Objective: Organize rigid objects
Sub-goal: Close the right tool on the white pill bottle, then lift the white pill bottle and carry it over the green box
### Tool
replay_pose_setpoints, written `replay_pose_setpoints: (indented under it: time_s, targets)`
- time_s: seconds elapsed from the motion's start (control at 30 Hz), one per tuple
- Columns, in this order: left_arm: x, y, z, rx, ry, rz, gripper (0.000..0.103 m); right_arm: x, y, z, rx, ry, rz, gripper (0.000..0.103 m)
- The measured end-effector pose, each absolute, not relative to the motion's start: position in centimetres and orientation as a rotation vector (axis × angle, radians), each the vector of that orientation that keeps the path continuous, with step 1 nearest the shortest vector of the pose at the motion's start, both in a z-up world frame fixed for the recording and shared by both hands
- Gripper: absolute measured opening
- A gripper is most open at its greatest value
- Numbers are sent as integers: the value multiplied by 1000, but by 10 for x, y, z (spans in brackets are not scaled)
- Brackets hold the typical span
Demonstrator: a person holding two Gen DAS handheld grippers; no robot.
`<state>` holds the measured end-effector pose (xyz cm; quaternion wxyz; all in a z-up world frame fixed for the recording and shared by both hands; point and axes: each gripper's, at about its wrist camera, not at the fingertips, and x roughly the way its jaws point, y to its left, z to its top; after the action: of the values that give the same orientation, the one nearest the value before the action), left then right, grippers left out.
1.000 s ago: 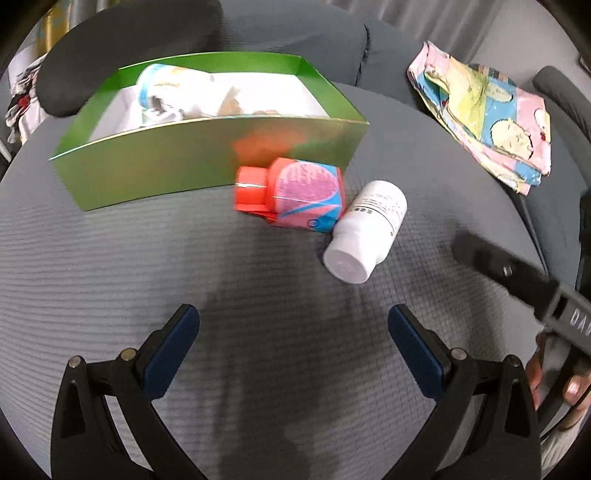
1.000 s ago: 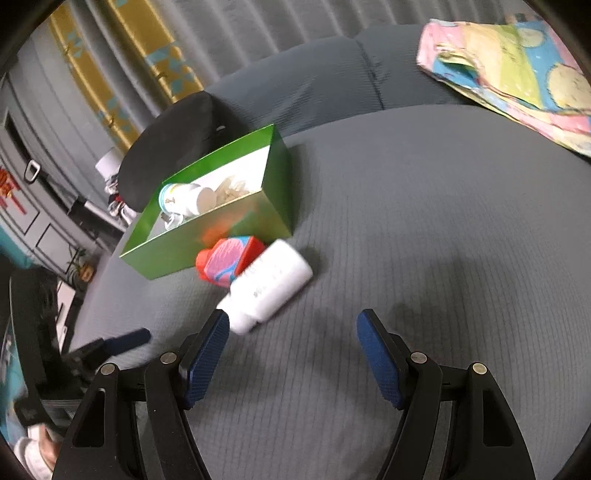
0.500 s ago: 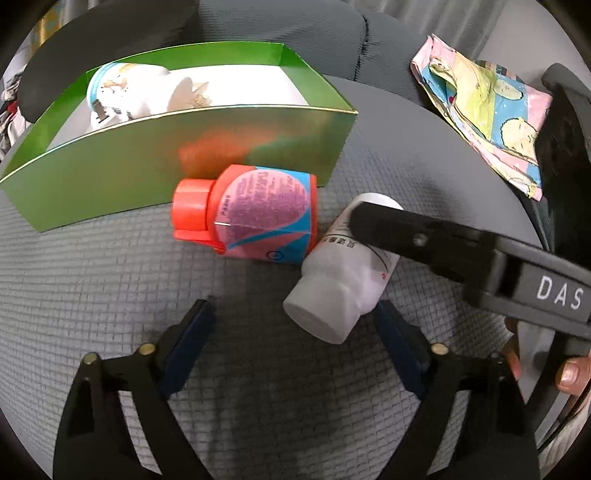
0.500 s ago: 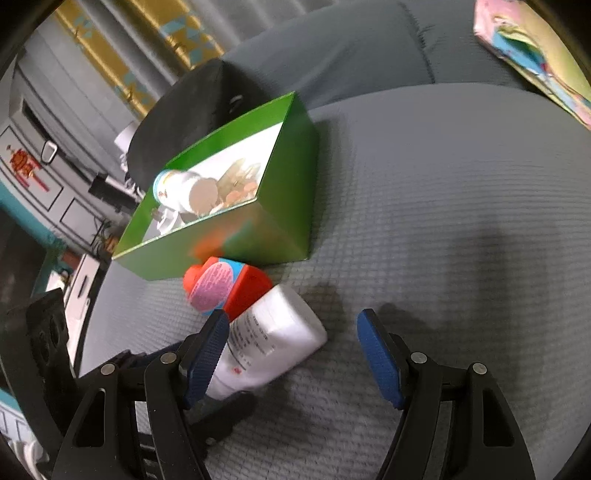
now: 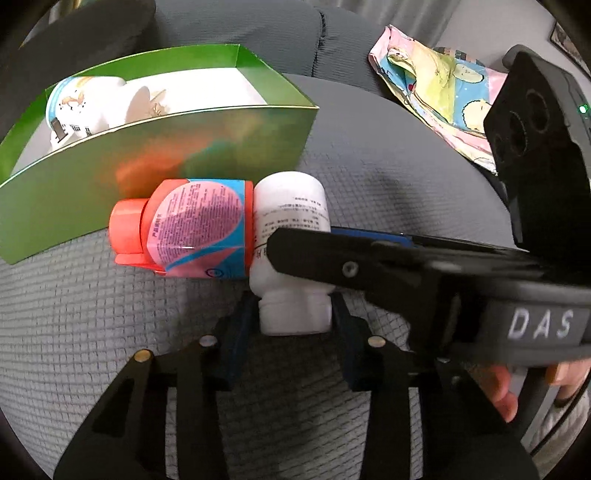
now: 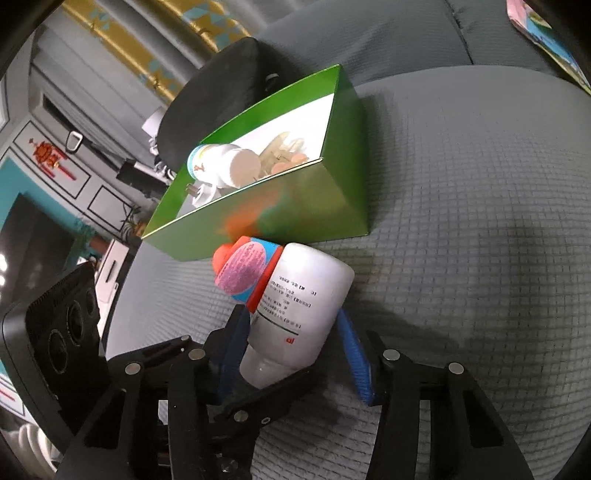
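Grey cushion [image 5: 388, 177]: white bottle [image 5: 291, 236] lying cap toward left gripper [image 5: 293, 328], jaws closing, clamping cap; right gripper [image 6: 295, 354] closing crosswise around body, touching.

I was working in what looked like a home living room. The surface under my claws was a grey upholstered sofa seat [image 6: 480, 229] with a waffle weave, its padded backrest [image 5: 236, 22] rising behind. A cartoon-print cloth [image 5: 436, 85] lay crumpled toward the seat's far right corner. Past the seat's left edge I saw grey panelled cabinet doors [image 6: 92, 192], a red ornament [image 6: 48, 155] on the wall, and a gold-patterned curtain [image 6: 147, 48].
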<state>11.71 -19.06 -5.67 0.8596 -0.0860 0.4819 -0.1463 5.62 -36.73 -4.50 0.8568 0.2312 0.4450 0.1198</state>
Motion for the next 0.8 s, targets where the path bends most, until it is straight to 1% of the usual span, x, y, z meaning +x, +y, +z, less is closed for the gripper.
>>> replay_pose_setpoints:
  time_s: [0.23,0.33,0.37,0.47,0.8]
  targets:
    - [121,-190,-55,-190,1056,-342,38,64,-364,-50,535,979,242,51]
    - [118,-192,-52,-165,1048,-355,37,57,-356,-44,486,947,234,50]
    - [115,-192,-51,-151,1046,-361,35,53,-355,-42,494,938,240,49]
    - [110,-191,-47,-126,1038,-380,35,43,-351,-36,485,925,249,49]
    - [75,-179,-7,-12,916,-423,35,6,-327,6,445,799,264,48]
